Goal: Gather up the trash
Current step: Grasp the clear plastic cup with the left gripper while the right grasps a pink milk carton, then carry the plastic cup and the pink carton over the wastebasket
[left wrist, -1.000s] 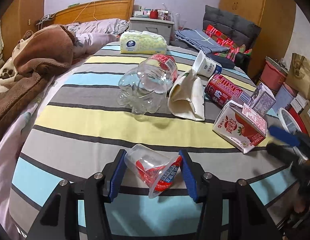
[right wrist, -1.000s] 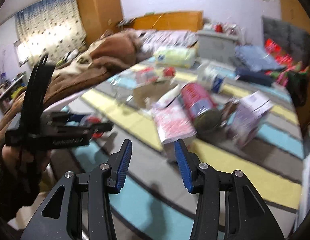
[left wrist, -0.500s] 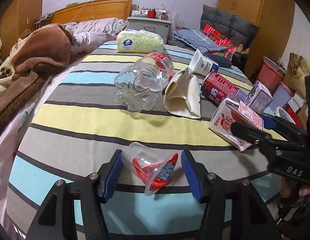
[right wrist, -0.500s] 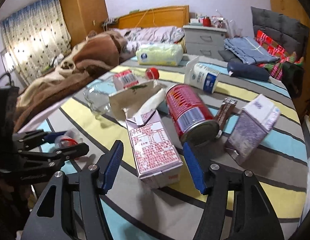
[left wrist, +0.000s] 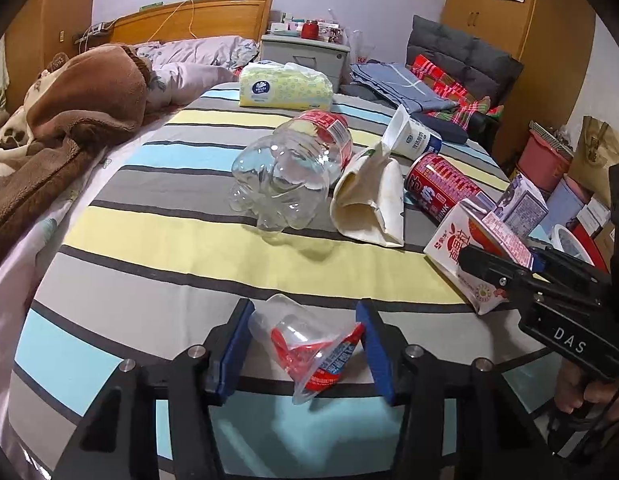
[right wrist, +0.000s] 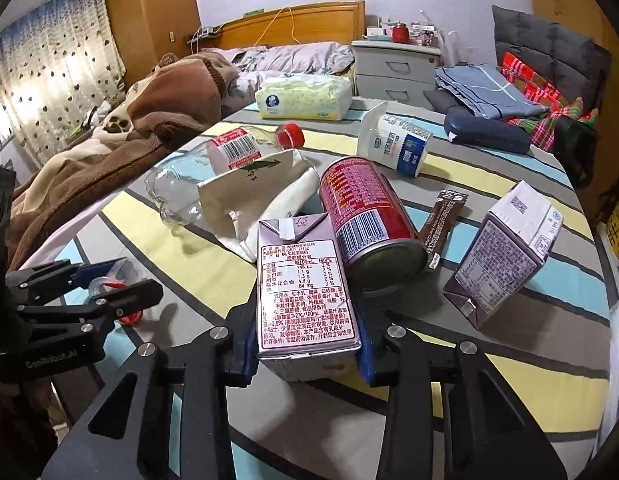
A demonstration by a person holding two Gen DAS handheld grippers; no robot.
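Crumpled clear plastic cup (left wrist: 305, 350) lies crosswise between the left claw's (left wrist: 305, 354) parted pads, while the right claw (right wrist: 305, 344) brackets the milk carton's (right wrist: 305, 300) near end, not visibly clamped.

Left gripper (left wrist: 305, 344): your blue pads sit either side of the crushed clear cup, jaws apart, small gaps both sides.
Crushed cup (left wrist: 305, 346): on its side on the striped bedspread (left wrist: 157, 248), red-and-blue label torn.
Right gripper (left wrist: 509, 264): yours, at the right edge, fingers either side of the strawberry milk carton; contact can't tell.
Milk carton (left wrist: 453, 244): tilted, near the bed's right edge.
Clear bottle (left wrist: 289, 176): lying down, mid-bed, red label.
Cream bag (left wrist: 369, 204): just right of the bottle, touching it.
Red can (left wrist: 441, 184): on its side behind the carton.
Tissue pack (left wrist: 285, 88): far end.
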